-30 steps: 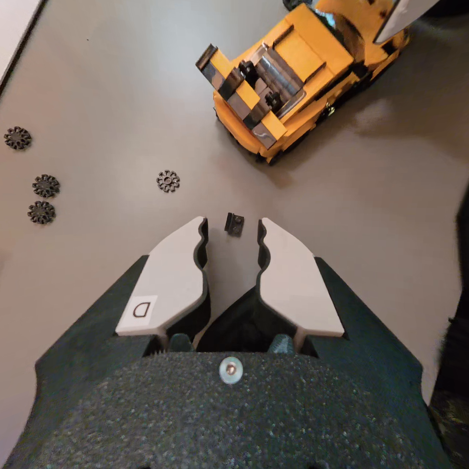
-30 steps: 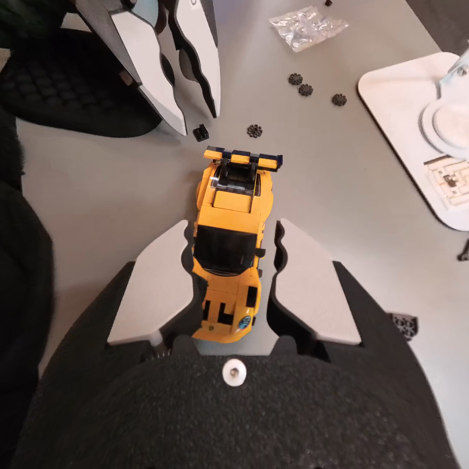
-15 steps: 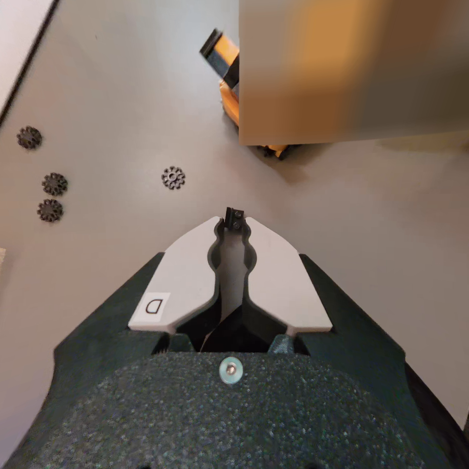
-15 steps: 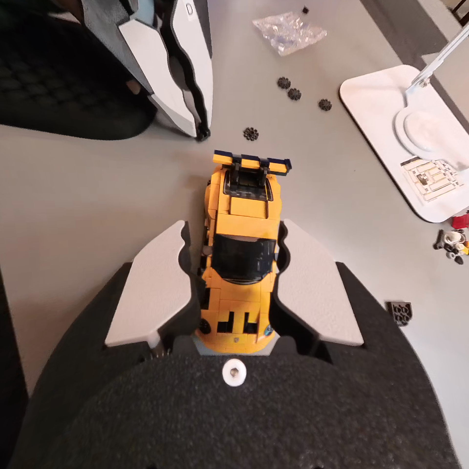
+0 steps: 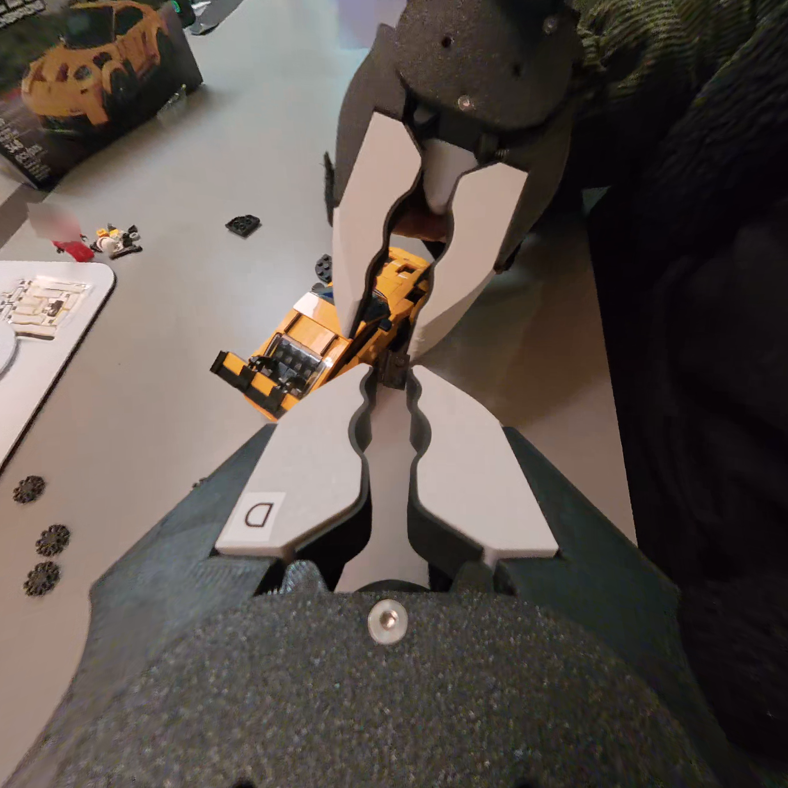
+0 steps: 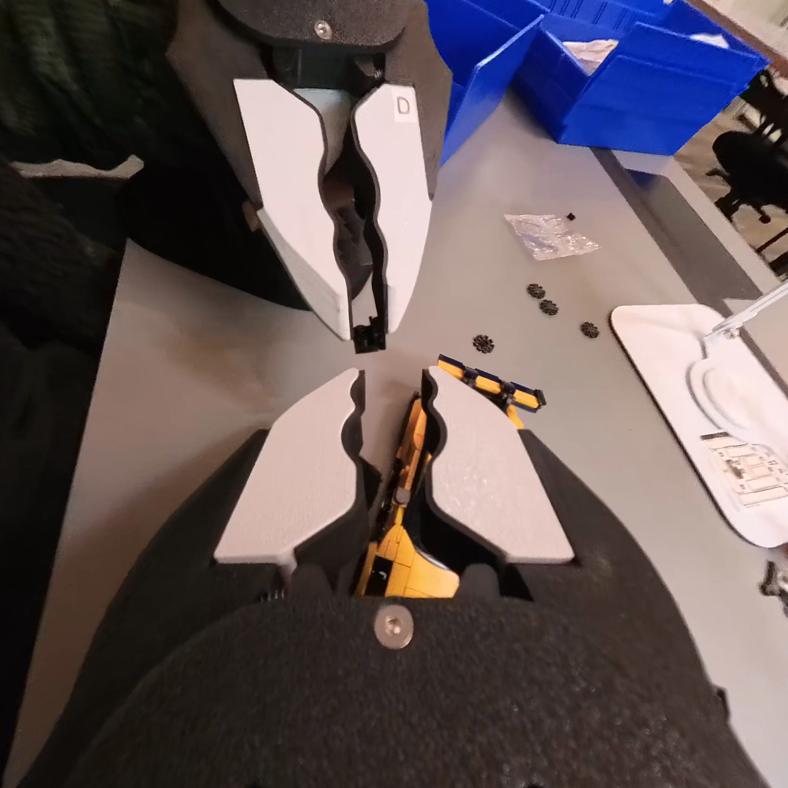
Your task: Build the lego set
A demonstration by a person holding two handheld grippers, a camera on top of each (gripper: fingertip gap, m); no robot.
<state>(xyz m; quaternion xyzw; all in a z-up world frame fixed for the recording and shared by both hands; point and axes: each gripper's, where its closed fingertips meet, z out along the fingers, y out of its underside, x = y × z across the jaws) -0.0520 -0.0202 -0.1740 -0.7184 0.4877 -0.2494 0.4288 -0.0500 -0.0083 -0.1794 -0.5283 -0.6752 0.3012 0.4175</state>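
Closest in, the left gripper [image 5: 391, 373] pinches a small black brick [image 5: 394, 370] right at its fingertips, jaws drawn in narrow around it. One finger wears a white sticker with a single printed letter; what it says stays unsaid. In the right wrist view that same gripper [image 6: 370, 334] hangs tip-down, the black brick [image 6: 369, 337] poking out below the tips, clear of the grey table [image 6: 192, 341].

Just beyond, the right gripper [image 6: 392, 379] is clamped on the yellow car [image 6: 405, 482], the body tilted on its side between the fingers and its nose tucked back toward the gripper's palm. The rear wing [image 6: 490, 379], yellow with dark ends, juts out past the right finger. From the left wrist view the right gripper [image 5: 381, 337] comes down from above, gripping the car [image 5: 307, 354] mid-body, the brick almost touching the car's flank.

Farther out, four black gear-like discs [image 6: 483, 342] are scattered on the table, then a crumpled clear bag [image 6: 550, 236]. Off to the side lies a white board [image 6: 665, 362] carrying a sticker sheet [image 6: 744, 473]. Small loose pieces [image 5: 115, 241] sit near a dark curved plate [image 5: 243, 224]. At the far edge, blue bins [image 6: 618, 76] on one side, the printed set box [image 5: 85, 85] picturing a yellow car on the other; its lettering is blurred.
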